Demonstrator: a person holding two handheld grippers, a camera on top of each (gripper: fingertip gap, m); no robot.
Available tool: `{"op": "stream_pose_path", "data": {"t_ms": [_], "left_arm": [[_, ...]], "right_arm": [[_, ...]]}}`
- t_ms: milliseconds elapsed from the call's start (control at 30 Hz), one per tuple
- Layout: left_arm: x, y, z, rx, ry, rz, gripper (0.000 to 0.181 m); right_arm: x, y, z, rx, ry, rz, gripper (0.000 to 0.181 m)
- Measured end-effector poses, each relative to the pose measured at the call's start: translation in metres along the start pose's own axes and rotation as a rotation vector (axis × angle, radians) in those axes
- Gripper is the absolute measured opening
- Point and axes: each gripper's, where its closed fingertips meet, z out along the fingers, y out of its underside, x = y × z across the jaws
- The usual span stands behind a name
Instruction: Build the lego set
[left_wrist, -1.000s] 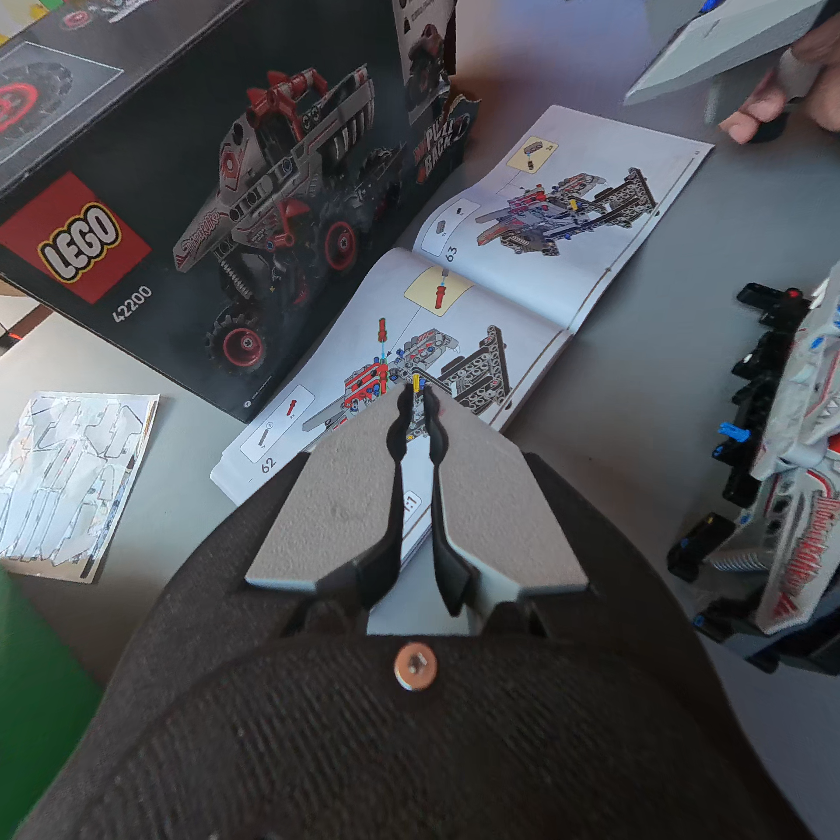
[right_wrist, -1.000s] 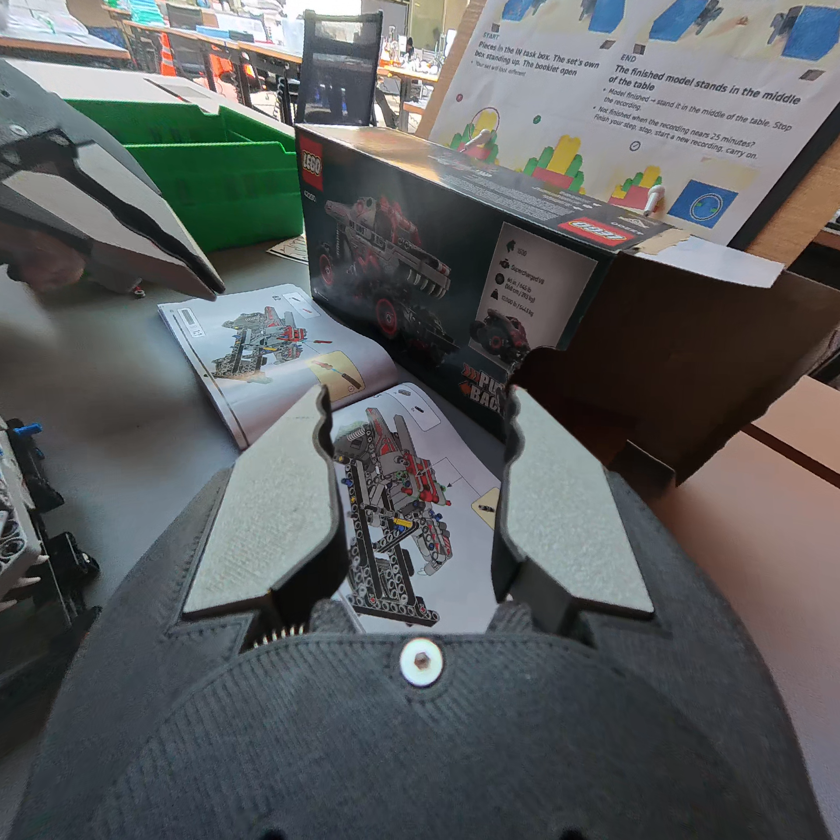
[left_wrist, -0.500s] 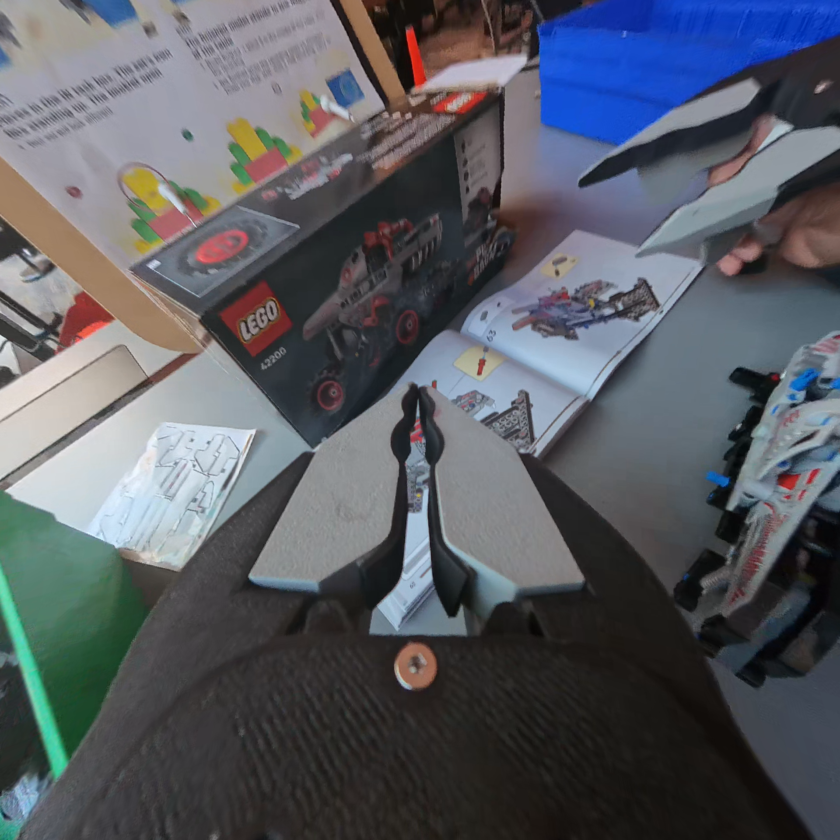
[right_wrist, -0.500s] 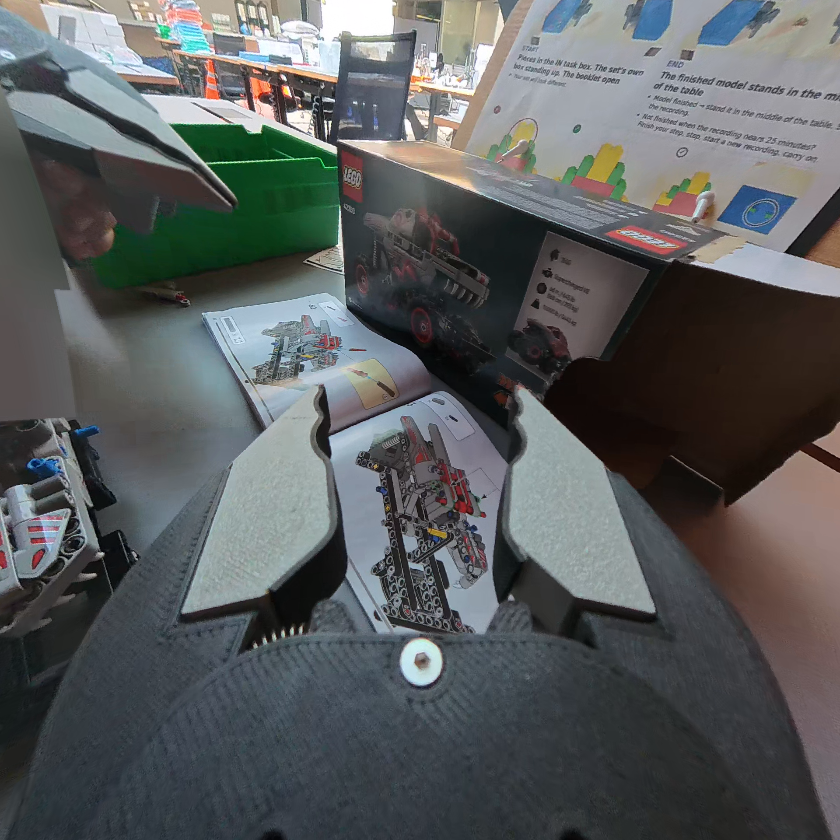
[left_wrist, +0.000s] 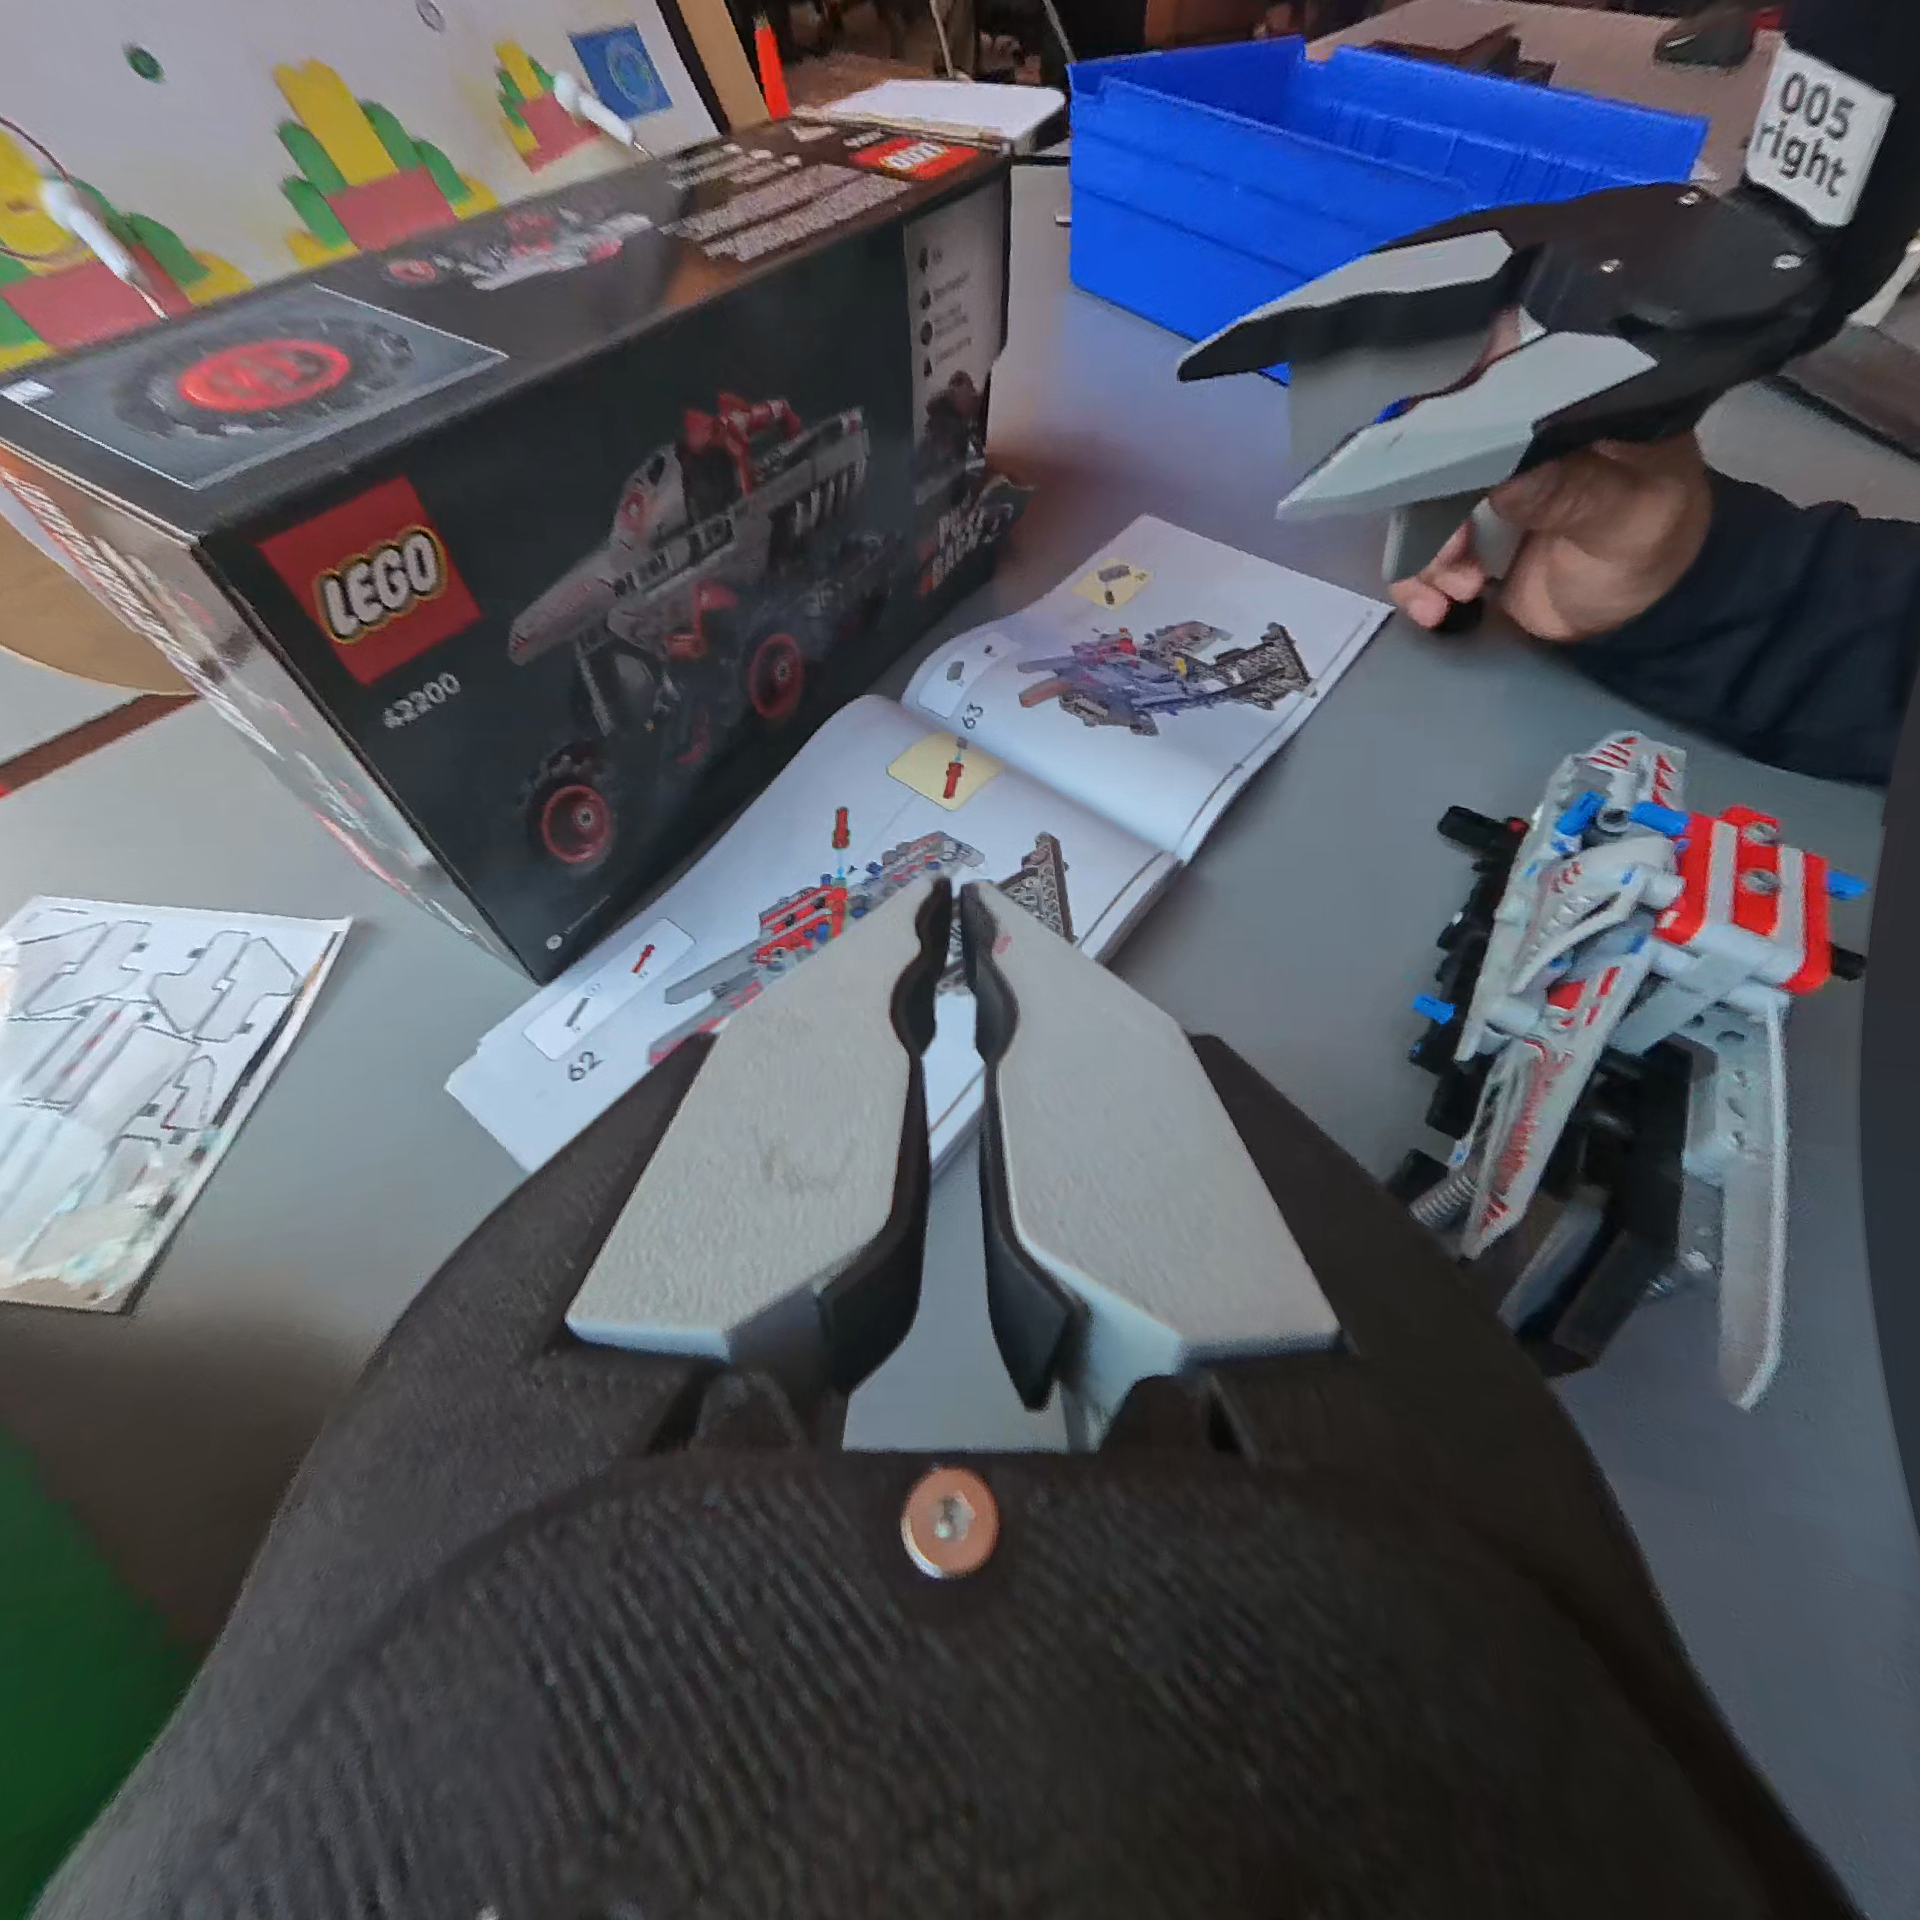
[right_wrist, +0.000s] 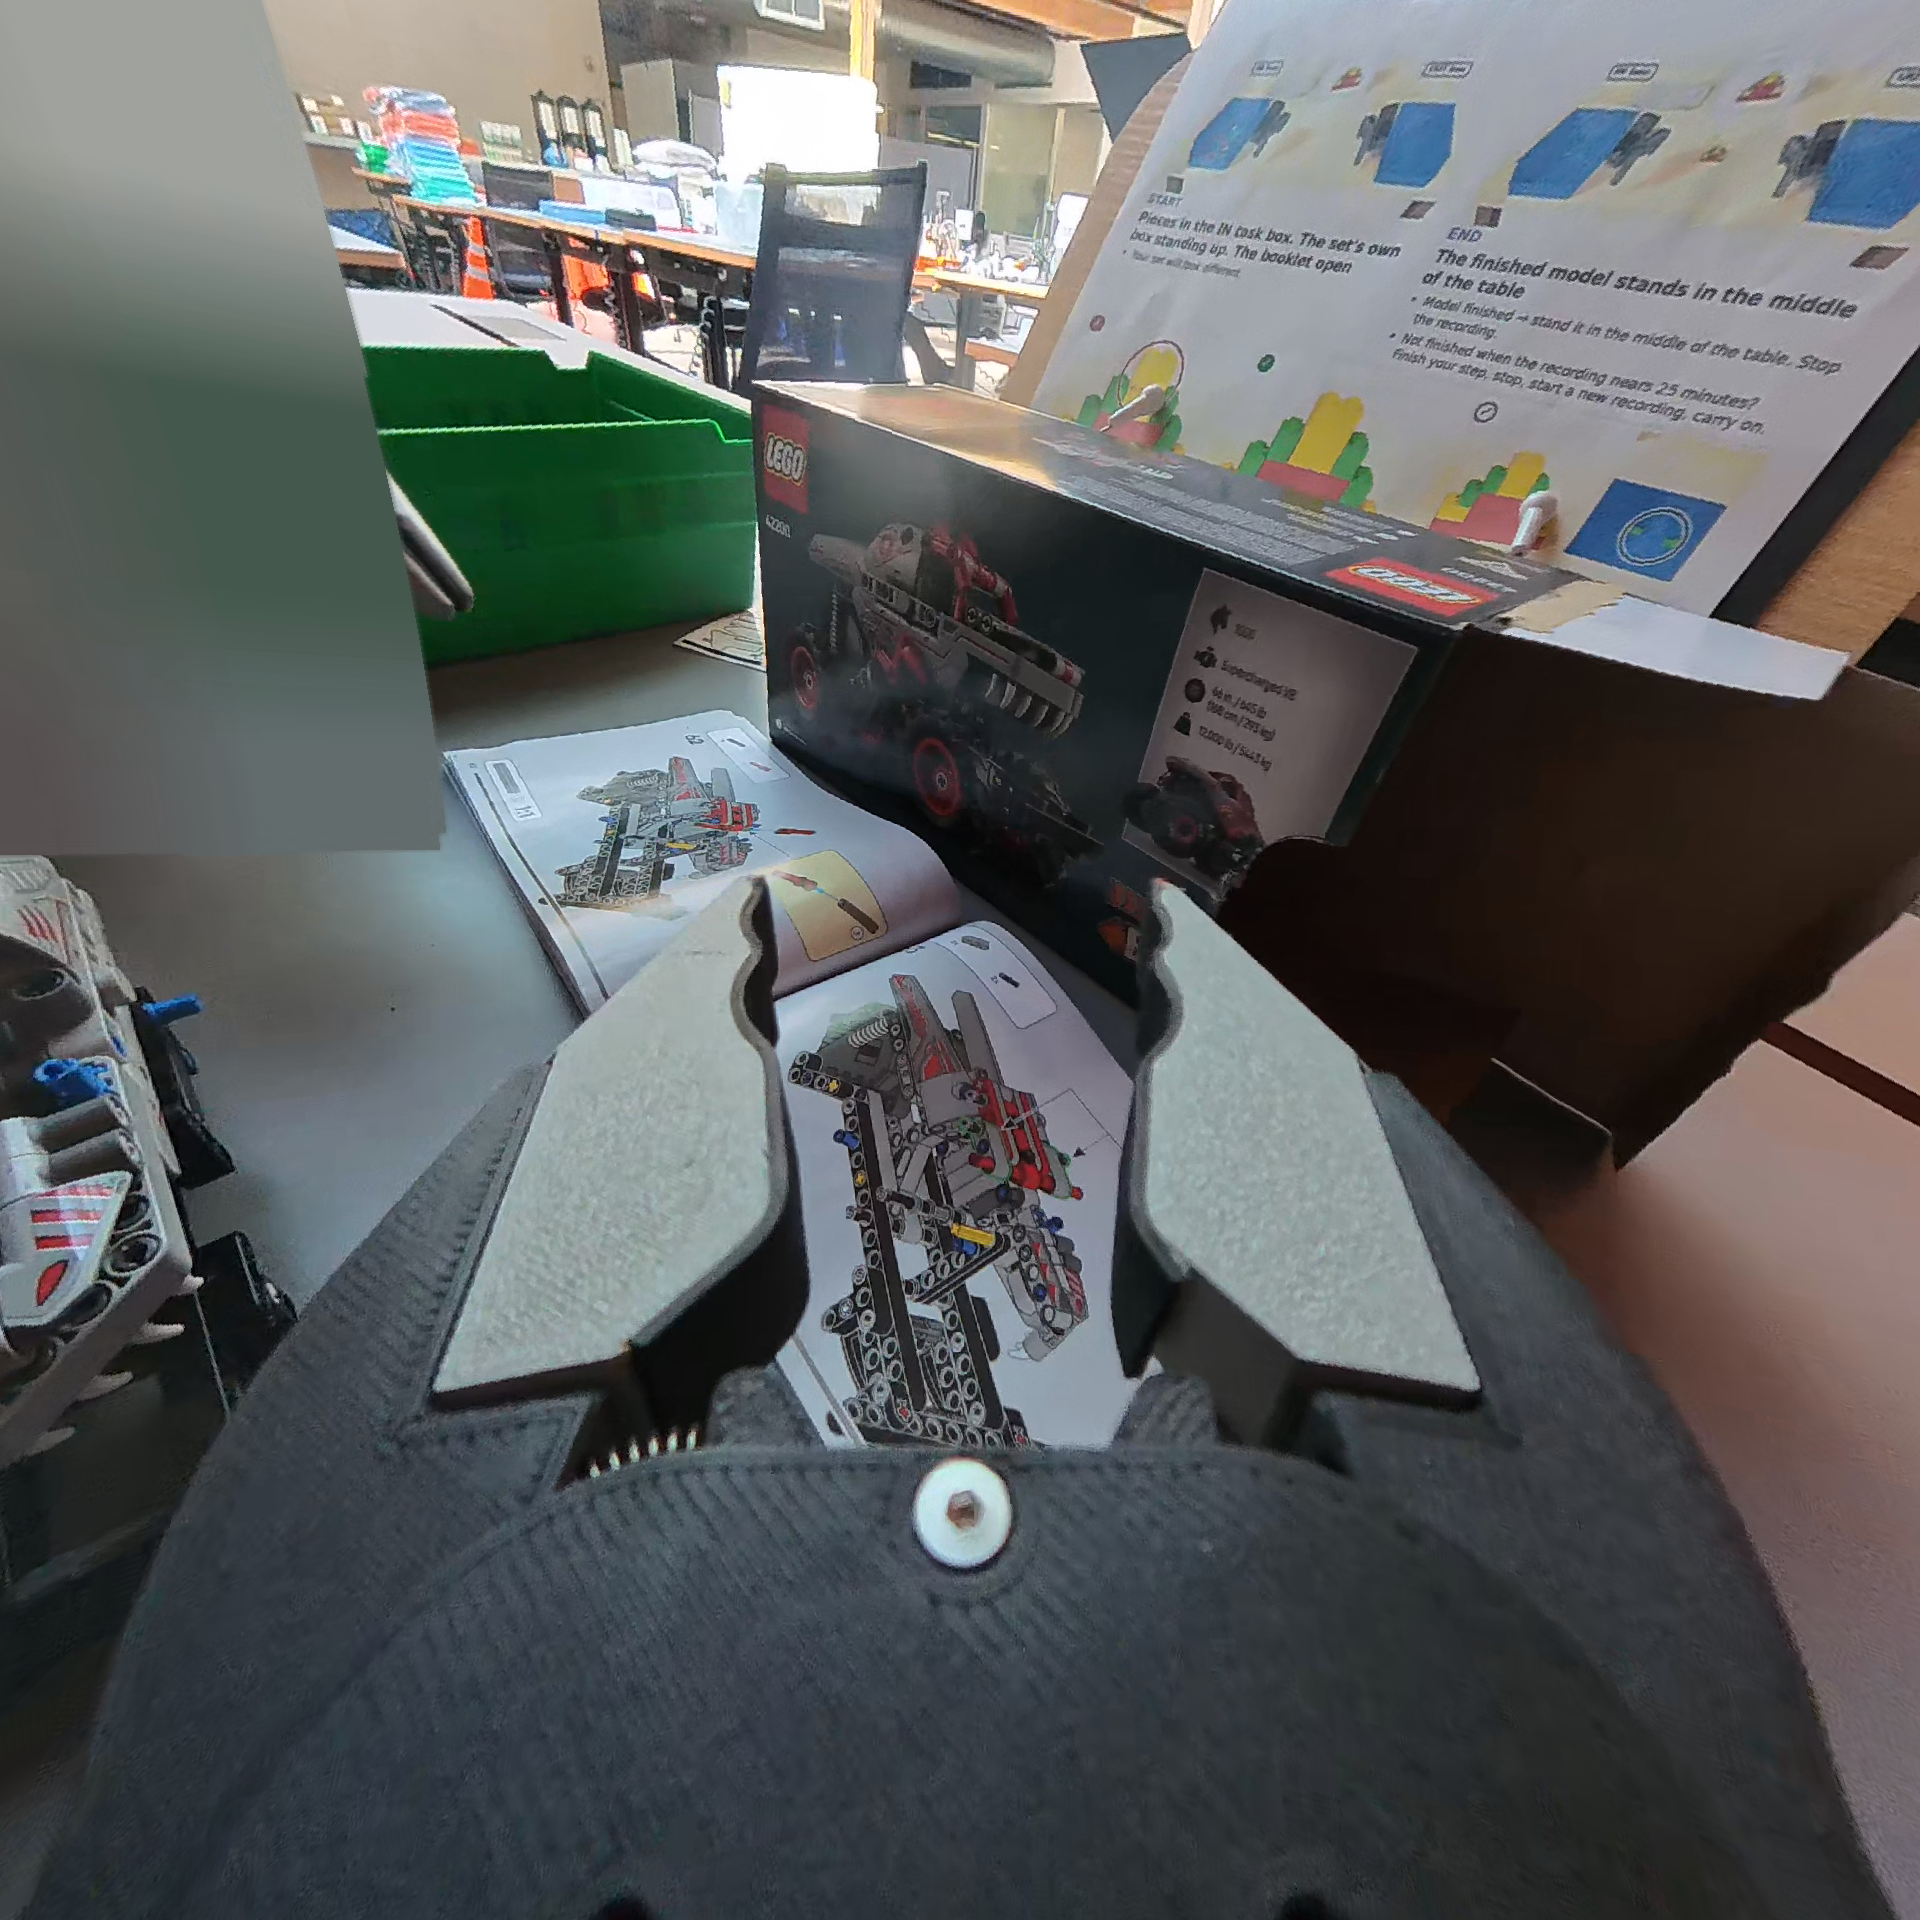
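Note:
The partly built grey, red and black model truck (left_wrist: 1621, 987) lies on the grey table to the right of my left gripper; its edge shows at the left of the right wrist view (right_wrist: 62, 1195). The open instruction booklet (left_wrist: 1039, 748) lies in front of the set's black box (left_wrist: 623, 520). My left gripper (left_wrist: 954, 896) is shut with nothing between its tips, above the booklet's near page. My right gripper (right_wrist: 958, 902) is open and empty over the booklet (right_wrist: 623, 790), and shows held in a hand in the left wrist view (left_wrist: 1236, 436).
A sticker sheet (left_wrist: 135, 1060) lies left of the box. A blue bin (left_wrist: 1351, 177) stands behind the right gripper. A green bin (right_wrist: 582, 509) stands at the far left. A poster (right_wrist: 1455, 260) and an open cardboard box (right_wrist: 1610, 883) stand behind the set's box (right_wrist: 1039, 644).
My left gripper has tilted up and drawn back from the booklet, still shut. My right gripper has stayed open and shifted slightly over the booklet.

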Motion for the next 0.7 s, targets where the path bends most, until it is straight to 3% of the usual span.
{"op": "stream_pose_path", "data": {"t_ms": [467,700], "left_arm": [[0.014,0.019,0.014,-0.078,0.061,-0.011,0.0],[0.017,0.035,0.028,-0.164,0.055,-0.023,0.005]], "right_arm": [[0.004,-0.009,-0.009,0.038,0.011,0.019,0.064],[0.006,0.001,-0.007,-0.007,0.022,-0.072,0.062]]}}
